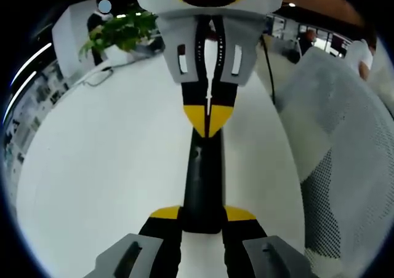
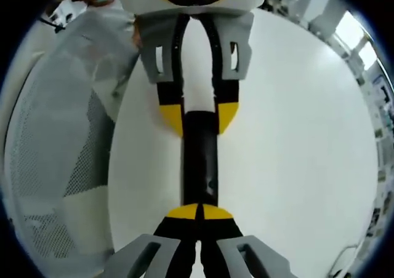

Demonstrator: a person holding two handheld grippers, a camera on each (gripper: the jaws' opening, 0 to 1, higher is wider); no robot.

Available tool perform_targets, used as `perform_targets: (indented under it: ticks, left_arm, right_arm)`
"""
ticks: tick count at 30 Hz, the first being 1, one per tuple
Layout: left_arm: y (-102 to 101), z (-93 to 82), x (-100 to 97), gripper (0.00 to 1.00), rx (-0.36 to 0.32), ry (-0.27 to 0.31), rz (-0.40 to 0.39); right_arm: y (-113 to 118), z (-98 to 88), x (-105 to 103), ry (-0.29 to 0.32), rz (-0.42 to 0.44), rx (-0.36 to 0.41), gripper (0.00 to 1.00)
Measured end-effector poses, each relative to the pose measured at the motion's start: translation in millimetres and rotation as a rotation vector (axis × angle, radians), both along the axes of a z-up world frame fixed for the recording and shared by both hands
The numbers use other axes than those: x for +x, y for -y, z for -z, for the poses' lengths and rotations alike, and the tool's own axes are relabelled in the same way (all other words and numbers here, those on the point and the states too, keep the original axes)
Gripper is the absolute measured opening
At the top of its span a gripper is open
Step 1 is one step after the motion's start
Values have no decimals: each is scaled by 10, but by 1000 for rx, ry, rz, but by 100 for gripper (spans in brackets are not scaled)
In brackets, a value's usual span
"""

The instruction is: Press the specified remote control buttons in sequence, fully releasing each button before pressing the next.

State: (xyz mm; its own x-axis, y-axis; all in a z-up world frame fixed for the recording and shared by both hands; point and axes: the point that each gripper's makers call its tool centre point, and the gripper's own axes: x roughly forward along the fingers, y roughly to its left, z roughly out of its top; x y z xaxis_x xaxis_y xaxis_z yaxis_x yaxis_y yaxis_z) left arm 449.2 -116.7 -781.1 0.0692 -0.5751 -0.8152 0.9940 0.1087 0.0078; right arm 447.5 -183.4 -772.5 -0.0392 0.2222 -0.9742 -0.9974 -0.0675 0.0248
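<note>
Remote (image 1: 202, 179), black, clamped endwise by left tongs (image 1: 203, 219) on white desk (image 1: 98, 167); buttons indiscernible. Right tongs (image 2: 198, 211) pressed together on opposite end.

Remote control (image 1: 202, 186) lying on the table (image 1: 111, 167), one end between the left gripper (image 1: 202, 219) jaws, other end under the closed tip of the right gripper (image 1: 209, 121). Mesh chair (image 1: 345, 167) beside the table edge, right of the remote. Plant (image 1: 120, 32) beyond it, at the far edge.
</note>
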Motion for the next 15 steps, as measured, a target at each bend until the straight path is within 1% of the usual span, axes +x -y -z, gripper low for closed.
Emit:
perform_targets:
  ticks: [4,12,15]
  left_arm:
    - [0,0,0,24,-2,0,-1]
    - [-2,-2,2,24,0,0,0]
    - [-1,-3,1,24,1,0,0]
  right_arm:
    - [14,21,-10,0,-3,-12,0]
    - [2,8,-21,-3,7,-9,0]
    - [3,15,-16,2,-3,-19,0]
